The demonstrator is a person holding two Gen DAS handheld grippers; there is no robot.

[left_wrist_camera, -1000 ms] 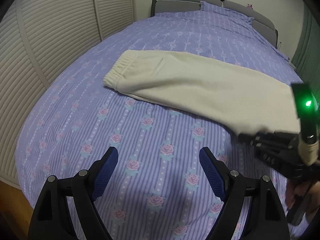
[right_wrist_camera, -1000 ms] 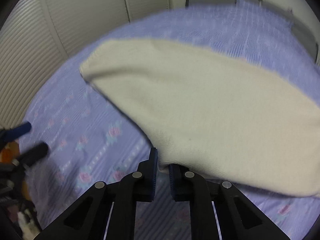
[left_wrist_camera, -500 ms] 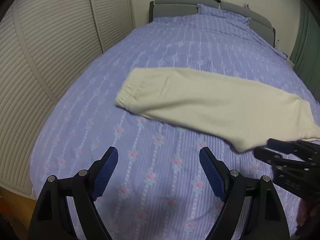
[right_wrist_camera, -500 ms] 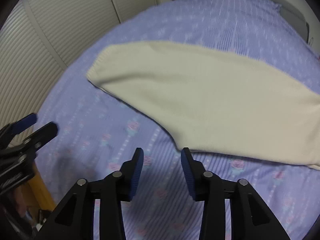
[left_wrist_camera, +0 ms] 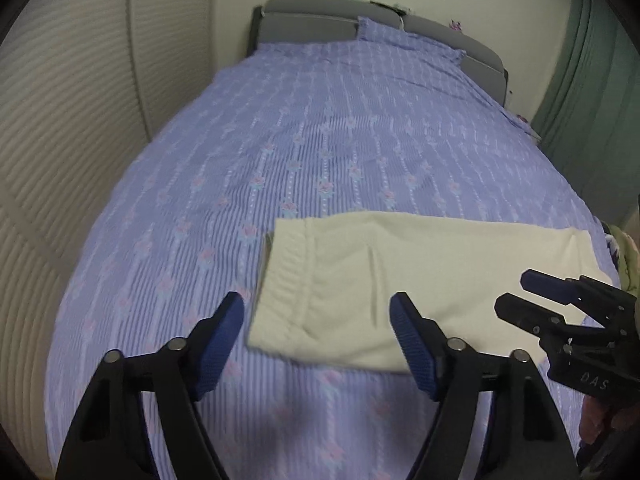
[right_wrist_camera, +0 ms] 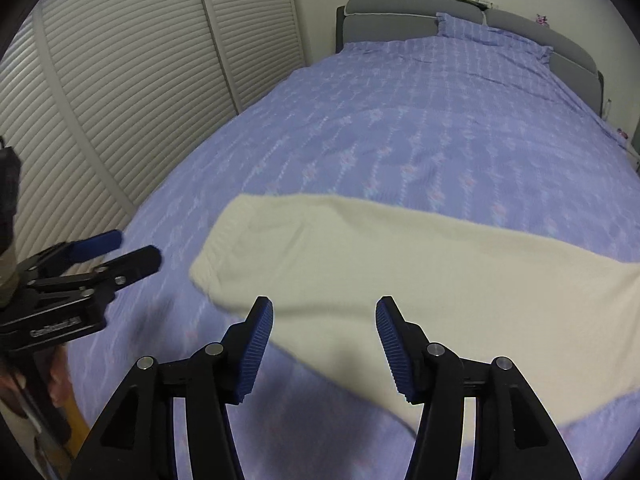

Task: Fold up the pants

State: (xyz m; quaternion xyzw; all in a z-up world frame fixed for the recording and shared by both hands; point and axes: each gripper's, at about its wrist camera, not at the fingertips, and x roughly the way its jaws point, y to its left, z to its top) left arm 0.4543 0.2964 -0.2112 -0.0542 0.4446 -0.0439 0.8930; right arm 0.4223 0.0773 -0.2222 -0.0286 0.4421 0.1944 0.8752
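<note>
Cream pants [left_wrist_camera: 400, 280] lie flat across the bed, folded lengthwise, with the elastic waistband [left_wrist_camera: 284, 280] at the left end. My left gripper [left_wrist_camera: 316, 308] hovers above the waistband; its jaws are closing, with nothing pressed between the pads. Above the near edge of the pants [right_wrist_camera: 400, 260] hangs my right gripper [right_wrist_camera: 324, 308], its jaws opening and holding nothing. Each gripper shows in the other's view: the right gripper [left_wrist_camera: 516, 292] at the right edge, the left gripper [right_wrist_camera: 132, 248] at the left edge.
A lavender floral sheet [left_wrist_camera: 320, 140] covers the bed, with a grey headboard [right_wrist_camera: 400, 16] and a pillow [right_wrist_camera: 492, 32] at the far end. Louvered wardrobe doors [right_wrist_camera: 120, 80] run along the left side. A green curtain [left_wrist_camera: 592, 80] hangs at the right.
The right gripper let go of the pants end, opened and rose. The left gripper moved right, over the waistband, and narrowed slightly. The pants now lie flat.
</note>
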